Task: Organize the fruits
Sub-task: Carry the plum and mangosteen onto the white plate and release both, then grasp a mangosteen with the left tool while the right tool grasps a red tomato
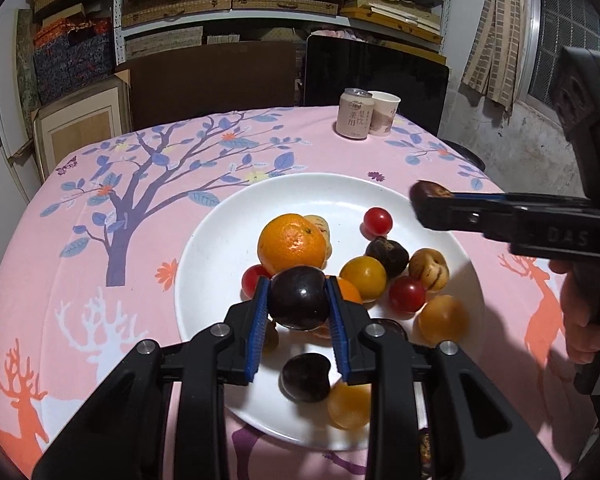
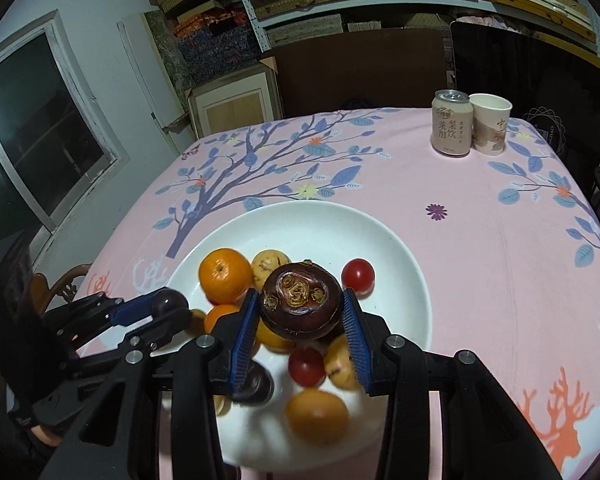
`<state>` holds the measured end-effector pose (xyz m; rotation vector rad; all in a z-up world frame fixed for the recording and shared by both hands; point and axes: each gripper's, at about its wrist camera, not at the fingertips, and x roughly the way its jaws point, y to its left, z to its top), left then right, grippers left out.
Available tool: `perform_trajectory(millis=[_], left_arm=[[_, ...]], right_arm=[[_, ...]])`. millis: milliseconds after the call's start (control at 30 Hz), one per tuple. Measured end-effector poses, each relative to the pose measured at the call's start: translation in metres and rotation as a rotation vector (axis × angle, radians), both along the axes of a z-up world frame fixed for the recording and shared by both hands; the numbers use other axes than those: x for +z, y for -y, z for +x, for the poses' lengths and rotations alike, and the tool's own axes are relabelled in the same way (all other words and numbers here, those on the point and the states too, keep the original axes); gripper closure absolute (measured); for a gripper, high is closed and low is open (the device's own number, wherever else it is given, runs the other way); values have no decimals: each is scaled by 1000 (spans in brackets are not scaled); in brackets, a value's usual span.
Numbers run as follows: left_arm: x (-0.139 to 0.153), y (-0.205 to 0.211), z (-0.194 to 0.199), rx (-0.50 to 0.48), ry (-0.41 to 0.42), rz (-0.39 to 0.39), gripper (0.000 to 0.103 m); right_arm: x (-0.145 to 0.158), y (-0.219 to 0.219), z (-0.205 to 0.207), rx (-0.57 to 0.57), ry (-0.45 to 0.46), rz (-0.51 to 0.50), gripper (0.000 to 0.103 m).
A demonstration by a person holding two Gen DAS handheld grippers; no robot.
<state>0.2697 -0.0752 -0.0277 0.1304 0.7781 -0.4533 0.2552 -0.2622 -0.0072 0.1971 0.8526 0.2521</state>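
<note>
We count three red cherry tomatoes (image 1: 377, 221), one large round orange (image 1: 292, 243) on white round plate (image 1: 220, 232). Left gripper (image 1: 299, 299) clamps dark purple plum (image 1: 299, 296); right gripper (image 2: 300, 316) clamps brown water chestnut (image 2: 299, 306), both above plate. Beige drink can (image 2: 450, 123) bears Chinese characters; "DAS" on right gripper.

Indoor artificial light, moderately bright on the tabletop, dim in the background shelving. Source overhead: glare spots on the dark plum (image 1: 299, 298) and the orange (image 1: 292, 243), soft sheen on the white plate (image 1: 216, 240). Shadow pools on the plate toward 4 o'clock under the right gripper (image 1: 420, 196). Strong fisheye bend: table edges curve, corners vignette to black at 10 and 2 o'clock. Right wrist view: fruit low on the plate (image 2: 400, 264) around 6 o'clock is smeared by motion blur; the held brown fruit (image 2: 300, 304) stays sharp. Window panes at 9 o'clock read dark
</note>
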Motion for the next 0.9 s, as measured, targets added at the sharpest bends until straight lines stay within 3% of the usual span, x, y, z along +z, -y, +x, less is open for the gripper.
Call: perform_trajectory(millis=[400,533,633,700,767,900], left_arm=[[-15,-5,9,27,-26,-2,75],[-14,-8,8,48,-22,-11,49],[-9,-12,4,57,-11,-30,44],[-3,-13,-1,62,10,-37,37],[2,-13,-9,71,40,-37,23],[12,-15,-27,82,78,-48,11]], right_arm=[[-27,-22,32,16,-58,-26,60],[-28,-20,35,7,-56,-14,55],[-24,-17,31,1,-46,-16,55],[-21,-16,26,-2,-40,-18,55],[-19,-14,20,-1,-35,-13,50],[-14,-9,-5,-10,-12,-10,44]])
